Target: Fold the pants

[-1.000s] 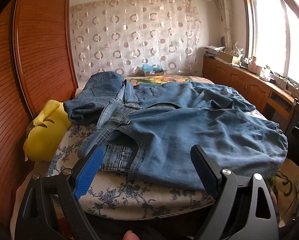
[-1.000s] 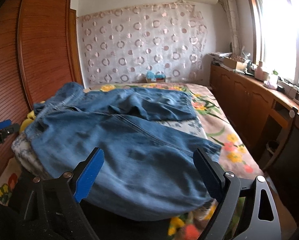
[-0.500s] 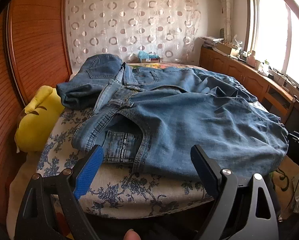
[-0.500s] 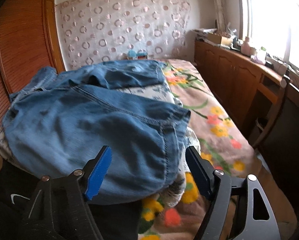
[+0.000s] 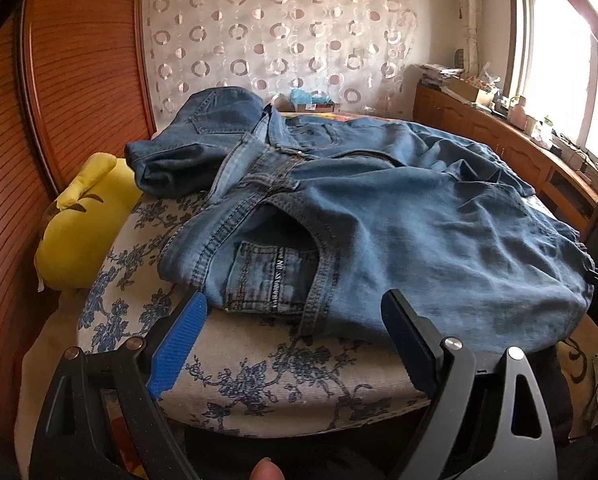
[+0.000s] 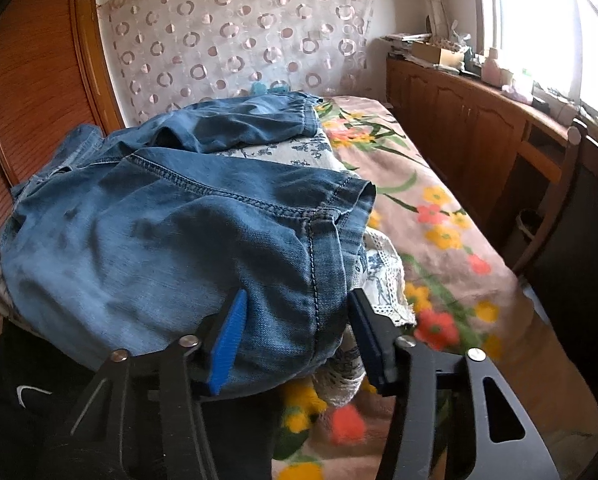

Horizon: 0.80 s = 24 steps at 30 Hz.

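- The blue jeans (image 5: 399, 216) were spread out on a white cushion with a blue flower print (image 5: 259, 364), which sat on a bed with a floral cover (image 6: 431, 216).
- Left gripper (image 5: 295, 312) was wide open, hanging just off the waistband end near the back pocket, nothing between its fingers.
- Right gripper (image 6: 297, 304) had just been closing around the hem end of a leg; denim sat between the fingers, but I honestly couldn't tell if the pads were pinching it.
- A yellow plush toy (image 5: 83, 232) was wedged beside the cushion, against the wooden wardrobe (image 5: 71, 80).
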Tool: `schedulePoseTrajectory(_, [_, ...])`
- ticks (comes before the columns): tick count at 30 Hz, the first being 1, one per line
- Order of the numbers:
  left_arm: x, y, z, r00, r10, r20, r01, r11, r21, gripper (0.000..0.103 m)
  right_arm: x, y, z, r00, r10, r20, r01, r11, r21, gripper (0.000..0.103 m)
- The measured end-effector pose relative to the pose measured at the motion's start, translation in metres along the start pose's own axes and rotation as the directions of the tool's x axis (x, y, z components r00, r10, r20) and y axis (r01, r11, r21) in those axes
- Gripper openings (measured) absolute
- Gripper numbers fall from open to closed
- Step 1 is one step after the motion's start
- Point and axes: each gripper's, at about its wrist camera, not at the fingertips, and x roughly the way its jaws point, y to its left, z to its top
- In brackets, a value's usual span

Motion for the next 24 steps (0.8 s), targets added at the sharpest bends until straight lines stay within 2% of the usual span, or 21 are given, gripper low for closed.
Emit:
schedulePoseTrajectory(5, [0.003, 0.006, -0.002, 1.000, 0.014, -0.004, -0.014, 1.000, -0.008, 0.090, -0.005, -0.001, -0.005, 0.999, -0.039, 0.012, 0.039, 0.999, -0.004, 0.025])
schedulePoseTrajectory(8, [0.005, 0.011, -0.004, 1.000, 0.023, -0.010, -0.023, 1.000, -0.017, 0.090, -0.003, -0.001, -0.008, 0.999, -0.033, 0.019, 0.034, 0.999, -0.012, 0.019])
schedulePoseTrajectory(13, [0.008, 0.021, -0.005, 0.999, 0.035, -0.017, -0.035, 0.998, -0.046, 0.090, 0.005, -0.004, -0.007, 0.998, -0.028, 0.055, 0.030, 0.999, -0.033, 0.015])
schedulePoseTrajectory(18, [0.003, 0.033, -0.002, 0.999, 0.039, 0.027, -0.037, 0.997, -0.071, 0.090, -0.013, 0.000, 0.008, 0.991, 0.004, 0.134, 0.004, 0.998, -0.060, 0.015])
schedulePoseTrajectory(24, [0.005, 0.050, 0.008, 0.998, 0.024, 0.051, -0.018, 0.993, -0.118, 0.088, -0.030, 0.011, 0.013, 0.982, 0.031, 0.184, -0.009, 0.993, -0.121, 0.015])
